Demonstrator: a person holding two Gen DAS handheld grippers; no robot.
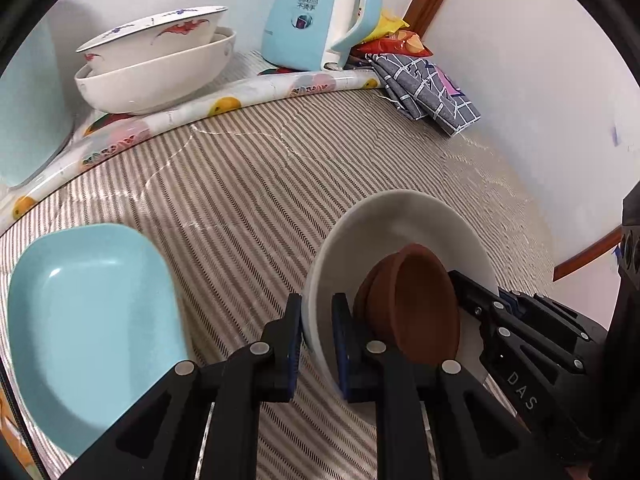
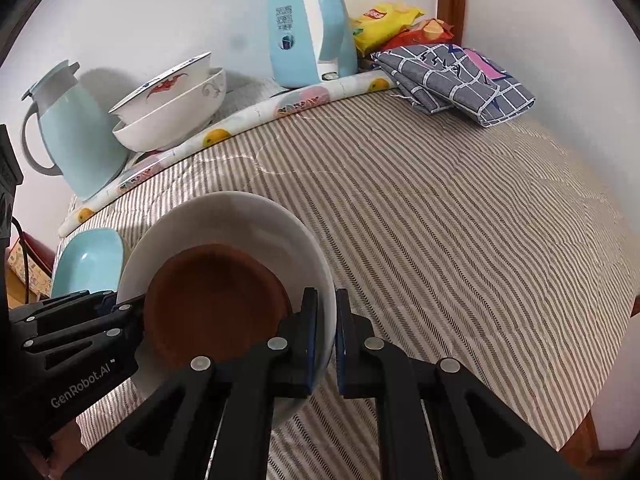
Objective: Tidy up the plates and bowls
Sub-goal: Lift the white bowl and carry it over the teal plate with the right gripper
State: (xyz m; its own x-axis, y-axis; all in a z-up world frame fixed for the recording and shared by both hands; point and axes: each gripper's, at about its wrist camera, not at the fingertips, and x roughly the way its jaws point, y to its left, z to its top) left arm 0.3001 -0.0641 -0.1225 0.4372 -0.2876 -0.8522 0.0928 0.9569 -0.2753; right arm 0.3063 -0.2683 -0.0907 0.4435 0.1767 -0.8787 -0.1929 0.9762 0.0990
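A white bowl (image 1: 400, 224) with a small brown bowl (image 1: 416, 300) inside it is held above the striped tablecloth. My left gripper (image 1: 317, 320) is shut on the white bowl's left rim. My right gripper (image 2: 327, 320) is shut on its right rim (image 2: 324, 280); the brown bowl (image 2: 216, 300) shows inside. A light blue square dish (image 1: 88, 320) lies on the table to the left, also in the right wrist view (image 2: 88, 260). Two white bowls, the upper one with red patterns (image 1: 160, 36), are stacked at the back left (image 2: 172, 100).
A light blue kettle (image 1: 320, 12) stands at the back by the wall. A light blue jug (image 2: 76, 132) stands at the far left. A folded grey checked cloth (image 2: 460, 80) and snack bags (image 2: 384, 20) lie in the back right corner. A fruit-print rolled edge (image 1: 224, 104) crosses the table.
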